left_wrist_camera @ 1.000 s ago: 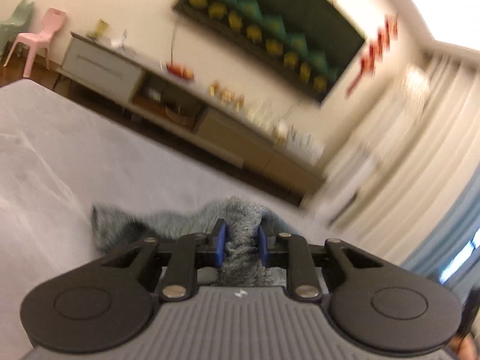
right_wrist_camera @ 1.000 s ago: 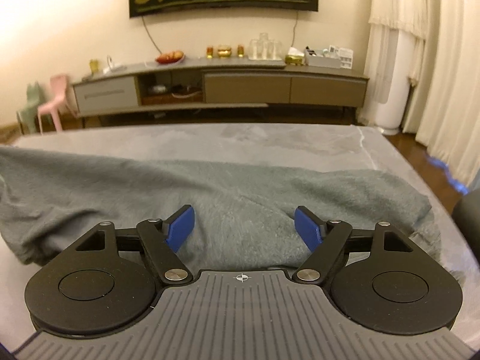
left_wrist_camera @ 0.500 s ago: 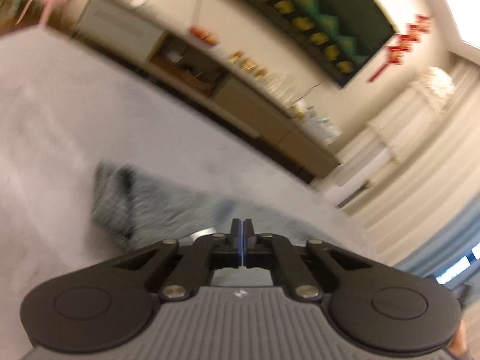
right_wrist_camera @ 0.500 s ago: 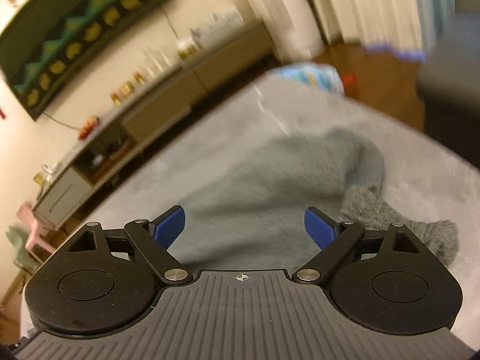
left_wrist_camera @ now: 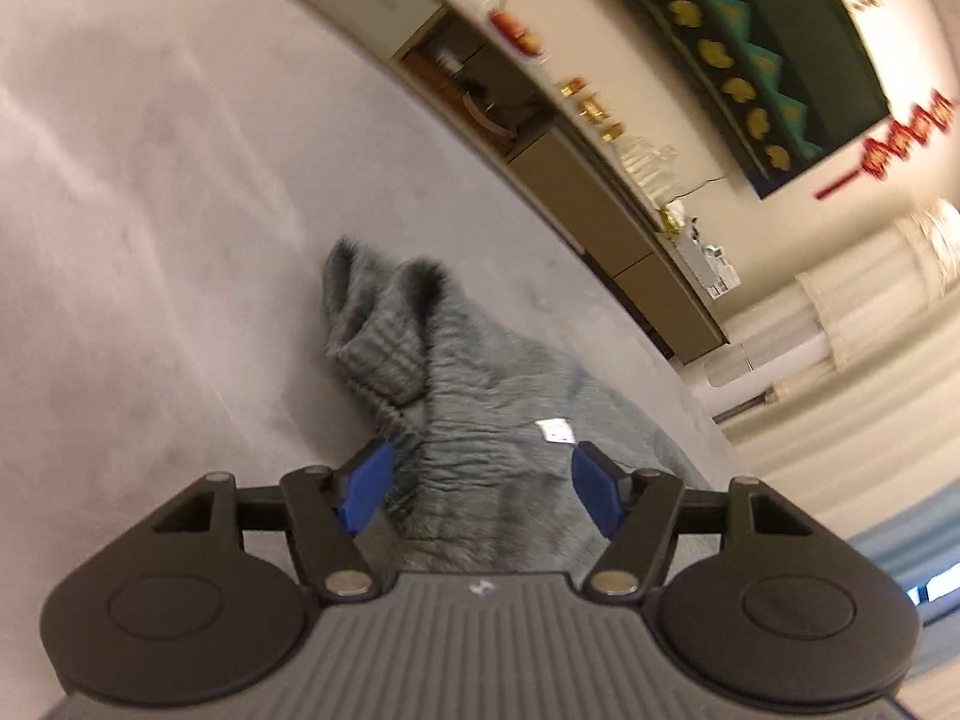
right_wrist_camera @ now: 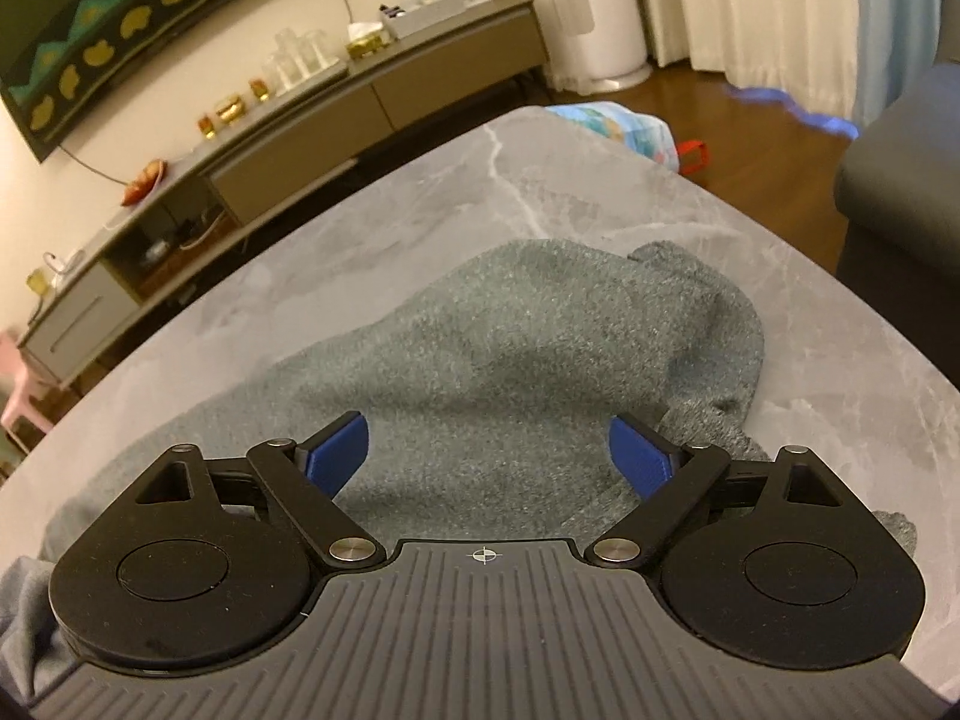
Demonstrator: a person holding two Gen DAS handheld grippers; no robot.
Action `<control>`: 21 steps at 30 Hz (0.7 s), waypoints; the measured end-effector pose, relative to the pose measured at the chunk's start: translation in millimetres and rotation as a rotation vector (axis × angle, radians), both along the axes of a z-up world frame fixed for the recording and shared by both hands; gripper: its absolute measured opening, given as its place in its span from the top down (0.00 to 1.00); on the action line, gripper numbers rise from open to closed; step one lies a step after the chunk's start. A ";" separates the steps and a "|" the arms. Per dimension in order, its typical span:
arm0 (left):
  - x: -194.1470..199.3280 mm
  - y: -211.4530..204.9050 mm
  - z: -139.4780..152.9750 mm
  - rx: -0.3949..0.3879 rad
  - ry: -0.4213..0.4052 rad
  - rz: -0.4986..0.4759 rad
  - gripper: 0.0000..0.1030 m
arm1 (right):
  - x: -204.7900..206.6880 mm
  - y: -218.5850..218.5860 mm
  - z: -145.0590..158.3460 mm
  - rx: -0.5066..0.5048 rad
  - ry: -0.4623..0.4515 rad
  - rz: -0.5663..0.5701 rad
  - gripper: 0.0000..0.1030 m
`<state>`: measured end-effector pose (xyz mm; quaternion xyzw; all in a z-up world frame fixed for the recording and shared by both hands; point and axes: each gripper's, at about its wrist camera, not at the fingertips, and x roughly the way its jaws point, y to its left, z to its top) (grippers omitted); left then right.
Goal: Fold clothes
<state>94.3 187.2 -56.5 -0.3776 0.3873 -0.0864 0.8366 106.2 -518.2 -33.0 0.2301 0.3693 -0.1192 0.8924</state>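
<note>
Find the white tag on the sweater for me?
Left wrist view: the white tag lies on the grey sweater, just ahead of the open left claw, nearer its right finger.

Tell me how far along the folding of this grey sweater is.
Early stage. Done: the grey sweater lies on the marble table, and a ribbed cuff sits doubled over onto the body. In hand: nothing; the left gripper and right gripper are both open above the fabric. Left: it is bunched and wrinkled, with no neat folded stack yet.
</note>
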 end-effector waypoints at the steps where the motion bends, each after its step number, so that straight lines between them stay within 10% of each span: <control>1: 4.9 -1.3 -3.8 -0.017 0.014 -0.006 0.36 | 0.5 0.8 -0.2 0.003 0.000 0.000 0.16; 14: -20.5 -32.8 20.6 -0.113 -0.184 -0.209 0.36 | -2.9 -2.5 -1.0 0.010 0.001 -0.012 0.16; 21: -2.3 -60.8 10.1 0.054 -0.132 -0.220 0.43 | -3.8 -10.0 1.6 0.013 -0.016 -0.044 0.16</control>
